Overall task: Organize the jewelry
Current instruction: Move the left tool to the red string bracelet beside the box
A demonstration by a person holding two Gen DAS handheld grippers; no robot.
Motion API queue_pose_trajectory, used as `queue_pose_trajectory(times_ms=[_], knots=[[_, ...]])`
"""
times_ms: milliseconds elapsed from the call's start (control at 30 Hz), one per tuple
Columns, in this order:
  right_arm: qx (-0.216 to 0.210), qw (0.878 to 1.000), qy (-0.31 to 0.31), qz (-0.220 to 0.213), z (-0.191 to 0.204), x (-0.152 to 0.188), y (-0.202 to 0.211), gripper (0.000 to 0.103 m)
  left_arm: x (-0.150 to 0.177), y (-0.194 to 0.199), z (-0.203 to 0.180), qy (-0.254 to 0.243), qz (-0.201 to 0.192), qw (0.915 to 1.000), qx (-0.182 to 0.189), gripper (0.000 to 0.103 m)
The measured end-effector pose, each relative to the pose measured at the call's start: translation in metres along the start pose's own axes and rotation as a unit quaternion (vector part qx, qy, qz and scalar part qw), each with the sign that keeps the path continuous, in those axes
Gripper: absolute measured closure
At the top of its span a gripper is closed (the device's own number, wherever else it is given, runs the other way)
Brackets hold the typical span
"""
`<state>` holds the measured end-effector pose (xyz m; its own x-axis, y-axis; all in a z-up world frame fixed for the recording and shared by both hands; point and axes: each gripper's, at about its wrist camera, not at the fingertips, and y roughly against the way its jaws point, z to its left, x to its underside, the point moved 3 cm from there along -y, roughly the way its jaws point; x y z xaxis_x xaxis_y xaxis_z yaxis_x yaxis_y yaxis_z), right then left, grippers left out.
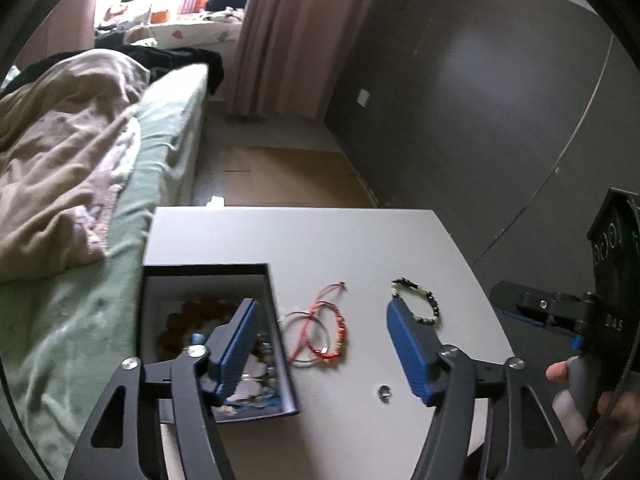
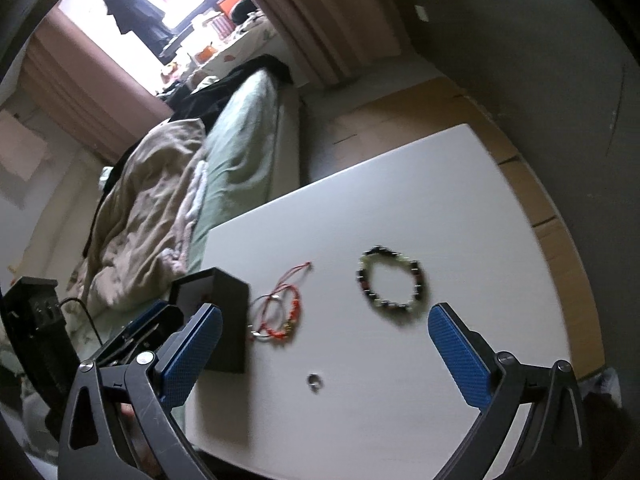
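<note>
A black jewelry box (image 1: 208,276) stands open at the white table's left edge with several pieces inside; it shows from the side in the right wrist view (image 2: 228,320). Red cord bracelets (image 1: 324,328) (image 2: 280,316) lie right of the box. A dark and pale beaded bracelet (image 1: 424,300) (image 2: 392,280) lies further right. A small silver ring (image 1: 385,392) (image 2: 314,381) lies nearer the front. My left gripper (image 1: 320,344) is open and empty above the red bracelets. My right gripper (image 2: 324,352) is open and empty above the ring; it shows at the right edge of the left wrist view (image 1: 520,308).
The white table (image 1: 320,240) (image 2: 440,200) stands next to a bed with a green sheet (image 1: 100,300) and a beige blanket (image 1: 60,140). A dark wall (image 1: 480,100) is to the right. Cardboard (image 1: 288,176) lies on the floor beyond the table.
</note>
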<state>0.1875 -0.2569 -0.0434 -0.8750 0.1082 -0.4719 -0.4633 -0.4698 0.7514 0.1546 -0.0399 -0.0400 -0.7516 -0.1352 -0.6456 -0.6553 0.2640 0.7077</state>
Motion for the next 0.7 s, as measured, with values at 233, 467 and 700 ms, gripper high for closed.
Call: queue_pose_trajectory(times_ms=[233,467,700], knots=[[0.02,0.999,-0.025,0.004,-0.025,-0.004,0.003,0.001,0.005,-0.024,-0.021,-0.018,0.034,0.9992,0.016,0.062],[0.017,0.999,-0.032,-0.006,-0.031,-0.011,0.009,0.001,0.008,-0.054,-0.035,-0.031,0.077,0.9963,0.024,0.078],[0.018,0.999,-0.045,0.0,-0.041,-0.016,0.007,0.001,0.014,-0.075,-0.043,-0.065,0.109,0.9919,-0.01,0.078]])
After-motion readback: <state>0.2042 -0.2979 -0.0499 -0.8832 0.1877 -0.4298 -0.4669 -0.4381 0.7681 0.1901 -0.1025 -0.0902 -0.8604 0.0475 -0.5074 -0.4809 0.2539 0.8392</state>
